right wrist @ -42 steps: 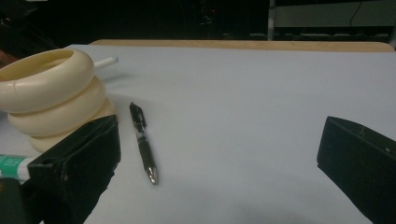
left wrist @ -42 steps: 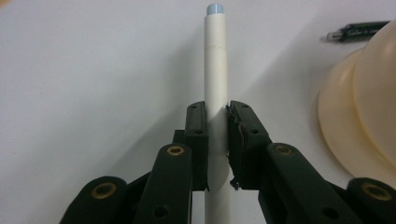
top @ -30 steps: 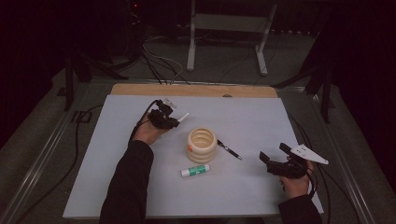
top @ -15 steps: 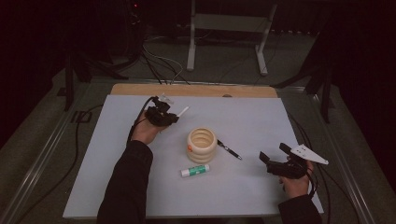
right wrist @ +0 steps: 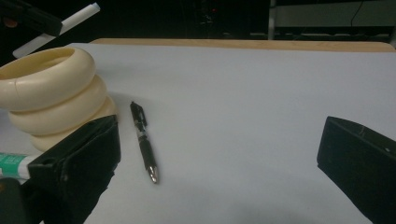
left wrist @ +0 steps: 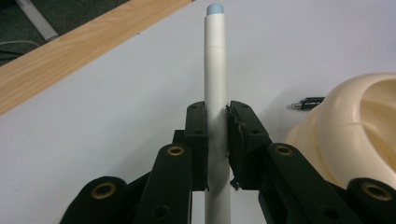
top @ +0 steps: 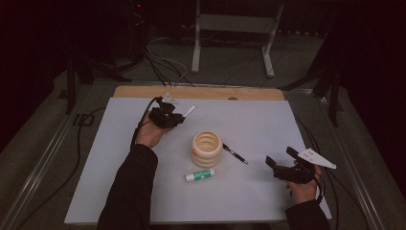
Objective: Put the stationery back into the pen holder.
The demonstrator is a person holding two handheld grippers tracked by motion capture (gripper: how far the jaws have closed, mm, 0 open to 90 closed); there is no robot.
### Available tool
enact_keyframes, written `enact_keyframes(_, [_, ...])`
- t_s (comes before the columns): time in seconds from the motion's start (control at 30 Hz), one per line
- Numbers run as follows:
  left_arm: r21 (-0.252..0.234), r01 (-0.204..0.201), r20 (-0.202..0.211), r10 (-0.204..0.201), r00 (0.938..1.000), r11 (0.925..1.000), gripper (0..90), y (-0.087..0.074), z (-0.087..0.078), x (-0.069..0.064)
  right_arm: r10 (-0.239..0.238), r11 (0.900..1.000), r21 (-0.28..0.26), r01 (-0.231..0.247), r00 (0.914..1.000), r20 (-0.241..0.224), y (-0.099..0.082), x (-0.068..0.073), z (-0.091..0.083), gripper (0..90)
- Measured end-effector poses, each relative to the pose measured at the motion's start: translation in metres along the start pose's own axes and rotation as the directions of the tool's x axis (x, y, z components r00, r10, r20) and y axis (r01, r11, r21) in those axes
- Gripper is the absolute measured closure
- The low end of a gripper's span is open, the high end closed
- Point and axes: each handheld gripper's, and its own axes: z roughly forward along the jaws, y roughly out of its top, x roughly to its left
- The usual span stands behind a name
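Left gripper (top: 178, 115), held above the far-left part of the white worktop (top: 287, 124), has its fingers (left wrist: 198, 140) clenched on a white marker (left wrist: 215, 93) w/ a pale blue end cap. In the left gripper view the marker runs straight up between the two black pads, gripped at about mid-barrel, its capped end pointing toward the worktop's wooden far edge (top: 201, 92). From the high view the marker sticks out beyond the gripper toward the far right, clear of the surface.

Right gripper (top: 280, 162) sits low at the near-right of the worktop, fingers (right wrist: 74, 163) released & spread wide, nothing between them; grey three-cornered plate on top.

Centre of worktop: cream ribbed holder (top: 207, 148), upright, made of stacked rings, open at top. Just right of it lies a black pen (top: 235, 154), flat on the surface & apart from the holder. Near side of the holder: a glue stick (top: 200, 175) w/ green label, lying on its side. Marker & left gripper are to the holder's far left, not touching it.
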Motion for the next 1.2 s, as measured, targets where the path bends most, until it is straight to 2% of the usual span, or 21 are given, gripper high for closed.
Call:
enact_keyframes(0.1, [-0.009, -0.003, -0.009, 0.002, 1.0000, 1.0000, 79.4, 0.002, -0.002, -0.002, -0.003, 1.0000, -0.003, 0.003, 1.0000, -0.001, 0.000, 0.000, -0.001, 0.0])
enact_keyframes(0.33, [-0.037, -0.001, -0.001, 0.001, 1.0000, 0.9993, 79.4, 0.004, -0.007, -0.006, -0.020, 0.9998, -0.002, 0.020, 0.9997, -0.016, 0.001, 0.003, 0.000, 0.0])
enact_keyframes(0.57, [-0.058, -0.019, 0.009, 0.020, 0.9998, 0.9981, 79.4, 0.009, -0.010, -0.014, -0.024, 0.9996, 0.013, 0.024, 0.9997, -0.006, 0.002, 0.003, -0.001, 0.0])
enact_keyframes(1.2, [-0.102, -0.063, 0.030, 0.066, 0.9974, 0.9928, 79.3, 0.023, -0.016, -0.032, -0.034, 0.9994, 0.011, 0.034, 0.9994, 0.004, 0.002, 0.005, -0.001, 0.0])
